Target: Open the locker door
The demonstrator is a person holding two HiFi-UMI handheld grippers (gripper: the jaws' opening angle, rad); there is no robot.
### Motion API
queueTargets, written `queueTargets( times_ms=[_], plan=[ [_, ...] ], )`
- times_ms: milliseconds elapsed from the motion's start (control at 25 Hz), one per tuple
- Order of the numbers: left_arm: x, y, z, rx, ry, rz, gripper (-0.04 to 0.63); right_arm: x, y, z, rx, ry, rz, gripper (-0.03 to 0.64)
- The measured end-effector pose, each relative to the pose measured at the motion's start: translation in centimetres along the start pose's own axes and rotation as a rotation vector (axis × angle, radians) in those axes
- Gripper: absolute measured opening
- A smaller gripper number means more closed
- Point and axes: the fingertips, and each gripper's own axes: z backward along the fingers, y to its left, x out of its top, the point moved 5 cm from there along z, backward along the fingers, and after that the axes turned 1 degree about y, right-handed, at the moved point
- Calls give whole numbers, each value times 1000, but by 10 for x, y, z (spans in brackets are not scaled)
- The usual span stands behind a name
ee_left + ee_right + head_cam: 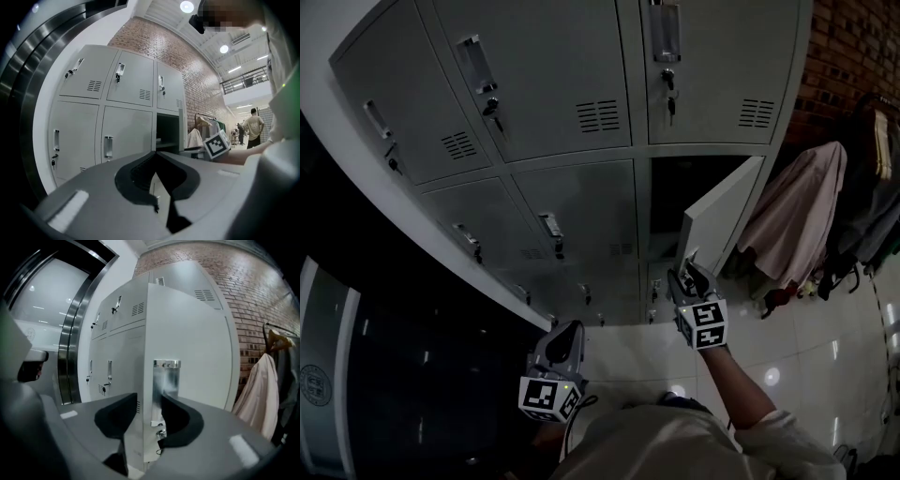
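The grey locker door [722, 211] in the middle row stands swung out from its dark compartment [670, 192]. My right gripper [687, 272] is at the door's free edge. In the right gripper view the gripper [149, 397] straddles that edge of the door [192, 333]. The right jaw lies against the metal handle plate [166, 376], and a gap shows beside the left jaw. A key [161, 432] hangs below the handle. My left gripper [567, 330] hangs lower left, away from the lockers. Its tips meet in the left gripper view [155, 152], with nothing held.
Closed lockers [572, 216] with handles and keys fill the bank around the open one. Coats [797, 216] hang on a rack to the right, by a brick wall [253, 301]. A dark glass wall [356, 375] lies left. A person [254, 129] stands far off.
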Motion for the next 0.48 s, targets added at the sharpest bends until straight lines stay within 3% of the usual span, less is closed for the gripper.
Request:
queueTargets(
  times_ms=[80,480],
  plan=[
    [-3,-5,-4,-13,5,6,51,0,-7,23,-15,-5,-15,126],
    [-12,-47,-43,-151,-6,33,49,-7,-48,96,-115,-25,-6,143]
  ],
)
